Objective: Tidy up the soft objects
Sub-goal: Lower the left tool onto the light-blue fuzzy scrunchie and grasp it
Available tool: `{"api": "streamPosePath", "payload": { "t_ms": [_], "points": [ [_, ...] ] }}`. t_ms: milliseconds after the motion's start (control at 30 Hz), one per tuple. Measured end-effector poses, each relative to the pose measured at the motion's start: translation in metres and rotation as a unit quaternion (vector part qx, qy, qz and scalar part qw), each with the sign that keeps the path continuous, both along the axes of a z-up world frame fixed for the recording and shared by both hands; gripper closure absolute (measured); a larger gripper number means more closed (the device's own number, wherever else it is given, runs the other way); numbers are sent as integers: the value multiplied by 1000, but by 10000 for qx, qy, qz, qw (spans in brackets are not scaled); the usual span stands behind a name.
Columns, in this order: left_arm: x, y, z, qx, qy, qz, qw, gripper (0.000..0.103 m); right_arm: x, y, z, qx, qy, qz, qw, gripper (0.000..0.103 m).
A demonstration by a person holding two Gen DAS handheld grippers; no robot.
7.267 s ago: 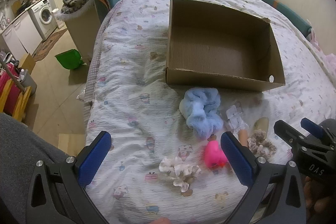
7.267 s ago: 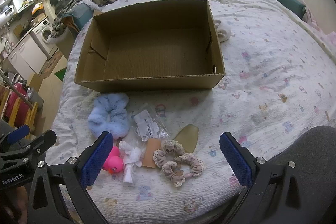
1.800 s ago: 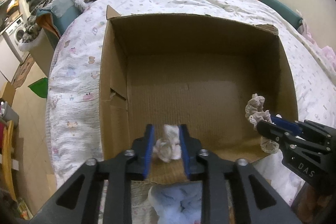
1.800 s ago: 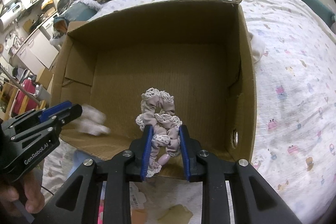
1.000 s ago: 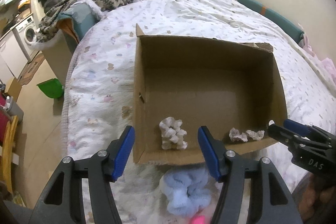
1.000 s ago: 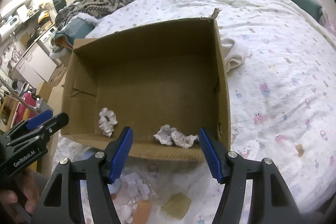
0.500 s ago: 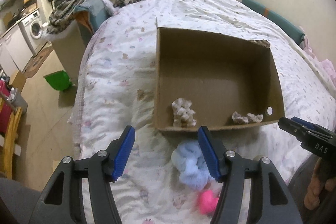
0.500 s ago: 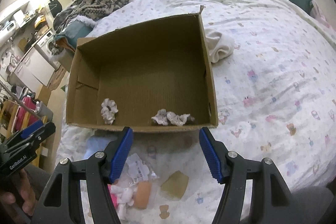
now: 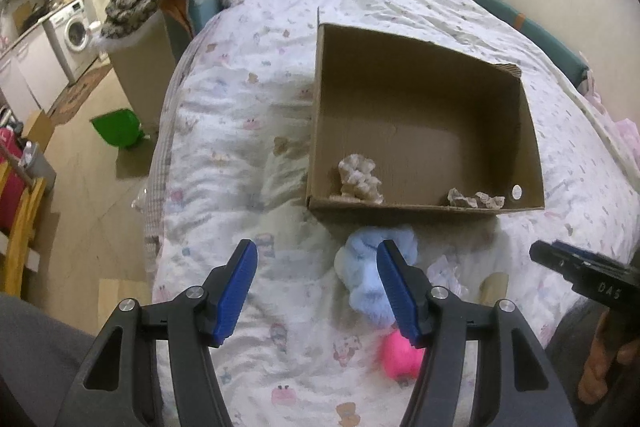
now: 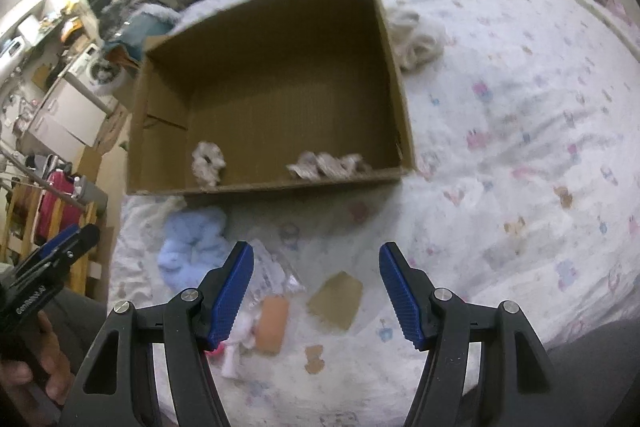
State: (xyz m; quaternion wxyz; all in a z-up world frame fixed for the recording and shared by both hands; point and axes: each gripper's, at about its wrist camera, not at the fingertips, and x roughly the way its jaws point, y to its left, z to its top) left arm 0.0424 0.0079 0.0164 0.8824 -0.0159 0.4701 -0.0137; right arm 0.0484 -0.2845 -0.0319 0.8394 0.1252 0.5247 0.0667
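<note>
– Scrunchies, where did they lie?

– Two sat inside the cardboard box [image 9: 424,131] on the bed [image 9: 240,155], both against its near wall. The white scrunchie [image 9: 358,179] was toward the left corner and the beige lace scrunchie [image 10: 326,165] toward the right. They were apart from each other.

– And outside the box?

– A fluffy blue scrunchie [image 9: 366,275] lay on the sheet just in front of the near wall. Nearer the camera was a pink toy [image 9: 398,357], partly hidden behind a finger. The right wrist view also showed a crinkled plastic packet [image 10: 272,273], an orange-brown piece [image 10: 272,323] and a tan card [image 10: 336,299], all blurred.

– How did the tools stand?

– The left gripper [image 9: 316,291] hung over the sheet with its blue fingers [image 9: 236,291] spread wide, holding nothing; the blue scrunchie showed just behind its right finger. The right gripper [image 10: 316,291] was likewise spread and empty, above the packet and card.
</note>
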Motion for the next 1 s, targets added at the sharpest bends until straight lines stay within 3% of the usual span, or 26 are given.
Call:
{"api": "streamPosePath", "payload": {
  "t_ms": [200, 300, 500, 700, 867, 1000],
  "points": [
    [2, 6, -8, -4, 102, 140, 9999, 44, 2, -12, -22, 152, 464, -74, 9988, 34],
    [6, 10, -14, -110, 217, 249, 9994, 44, 7, -16, -34, 504, 700, -205, 9961, 34],
    [13, 12, -25, -238, 440, 358, 9981, 44, 20, -6, -61, 479, 1301, -178, 9902, 35],
    [19, 10, -33, -330, 599, 377, 9970, 44, 30, 10, -85, 140, 1751, -51, 9844, 56],
    [24, 9, -40, -403, 745, 388, 9956, 44, 28, 12, -85, -51, 1738, -37, 9848, 88],
    [26, 8, -44, -502, 843, 352, 9946, 44, 26, 6, -74, 80, 1496, -197, 9885, 93]
  ]
}}
